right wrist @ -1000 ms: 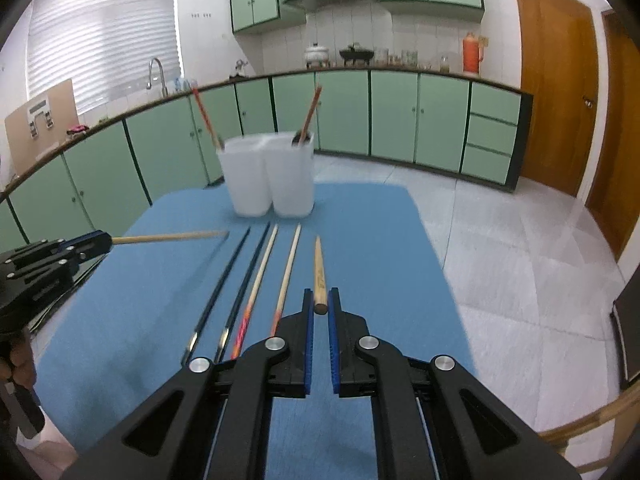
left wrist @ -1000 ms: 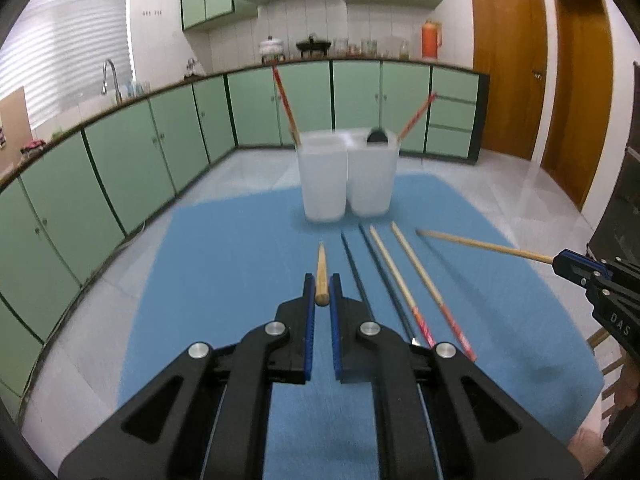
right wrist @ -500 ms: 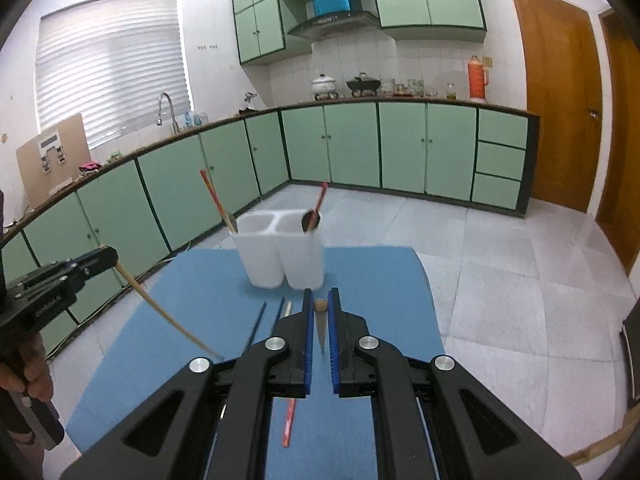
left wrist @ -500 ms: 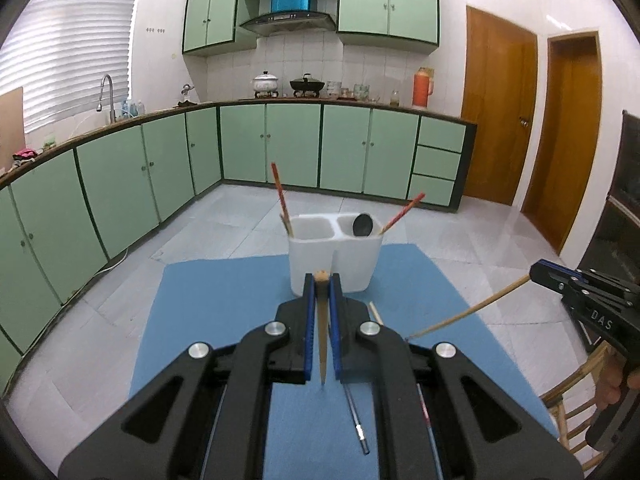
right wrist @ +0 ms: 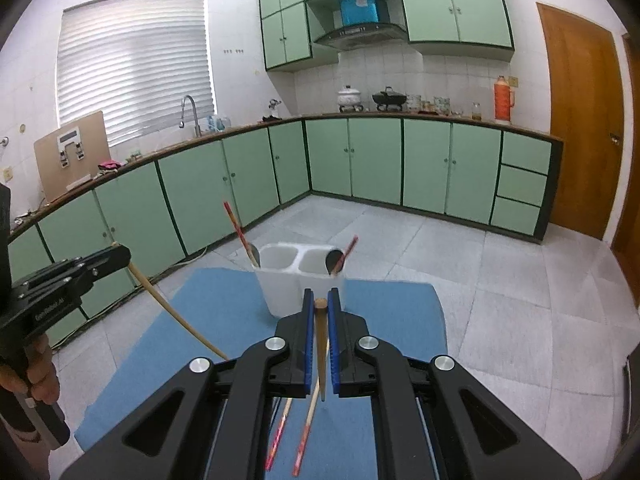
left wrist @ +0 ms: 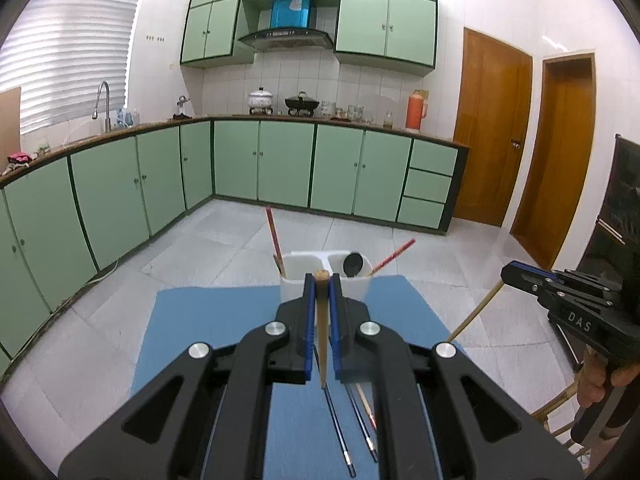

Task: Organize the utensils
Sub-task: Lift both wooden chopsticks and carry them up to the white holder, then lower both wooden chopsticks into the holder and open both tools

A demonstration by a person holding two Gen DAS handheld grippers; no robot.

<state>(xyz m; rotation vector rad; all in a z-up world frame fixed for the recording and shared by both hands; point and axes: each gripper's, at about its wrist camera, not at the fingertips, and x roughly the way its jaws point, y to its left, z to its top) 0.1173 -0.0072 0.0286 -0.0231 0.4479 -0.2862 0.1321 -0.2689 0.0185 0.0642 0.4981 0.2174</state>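
Each claw, left claw (left wrist: pixel 321 280) and right claw (right wrist: pixel 321 307), pinched one wooden chopstick (left wrist: pixel 321 320); the white holder (left wrist: pixel 296 276), frame centre, held some utensils; four chopsticks (left wrist: pixel 340 428) remained on the blue surface (left wrist: pixel 208 320).

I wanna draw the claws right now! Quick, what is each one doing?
Left claw: shut on a wooden chopstick.
Right claw: shut on another wooden chopstick.
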